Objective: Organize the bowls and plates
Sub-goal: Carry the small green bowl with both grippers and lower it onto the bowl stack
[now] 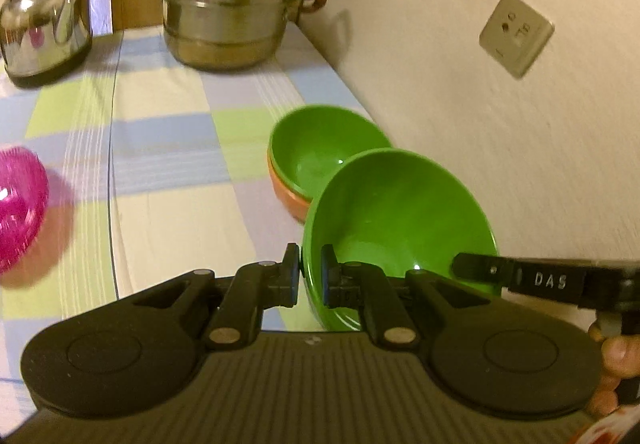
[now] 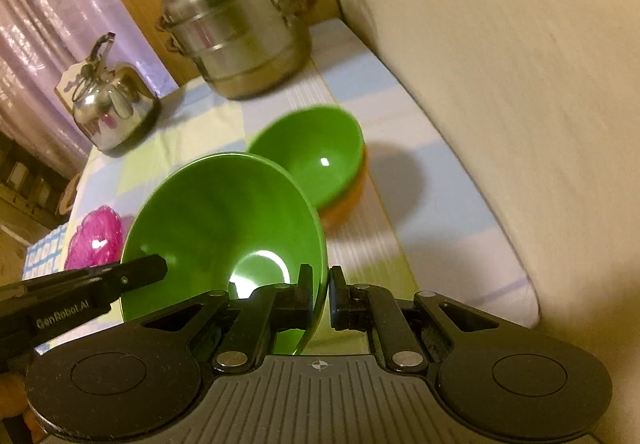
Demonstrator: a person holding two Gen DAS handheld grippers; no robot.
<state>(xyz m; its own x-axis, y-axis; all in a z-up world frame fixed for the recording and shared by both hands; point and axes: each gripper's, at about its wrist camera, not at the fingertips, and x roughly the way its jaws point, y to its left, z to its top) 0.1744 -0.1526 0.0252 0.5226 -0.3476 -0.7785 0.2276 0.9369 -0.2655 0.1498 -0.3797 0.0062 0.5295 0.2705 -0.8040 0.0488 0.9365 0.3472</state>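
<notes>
Showing only rightward: a blue-checked cloth (image 2: pixel 42 250).

Held green bowl (image 1: pixel 396 212) between the claws – smooth, glossy plastic. Green bowl beyond it (image 1: pixel 324 152), nested in an orange one (image 1: pixel 286 192): same sheen. Far pot (image 1: pixel 232 0) and kettle (image 1: pixel 44 24) – polished metal. Checked tablecloth (image 1: pixel 160 132) matt cloth; wall (image 1: pixel 520 148) rough-textured.

You have the held bowl (image 1: pixel 396 212) nearest, clamped at its rim between your left tool (image 1: pixel 310 278) and right tool (image 2: pixel 320 296). Behind it, one bowl (image 1: pixel 324 152) sits nested in another (image 1: pixel 284 192) on the tabletop (image 1: pixel 168 148), beside the wall (image 1: pixel 500 144). Farther back stand the steamer pot (image 1: pixel 232 0) and, left of it, the kettle (image 1: pixel 46 20).
</notes>
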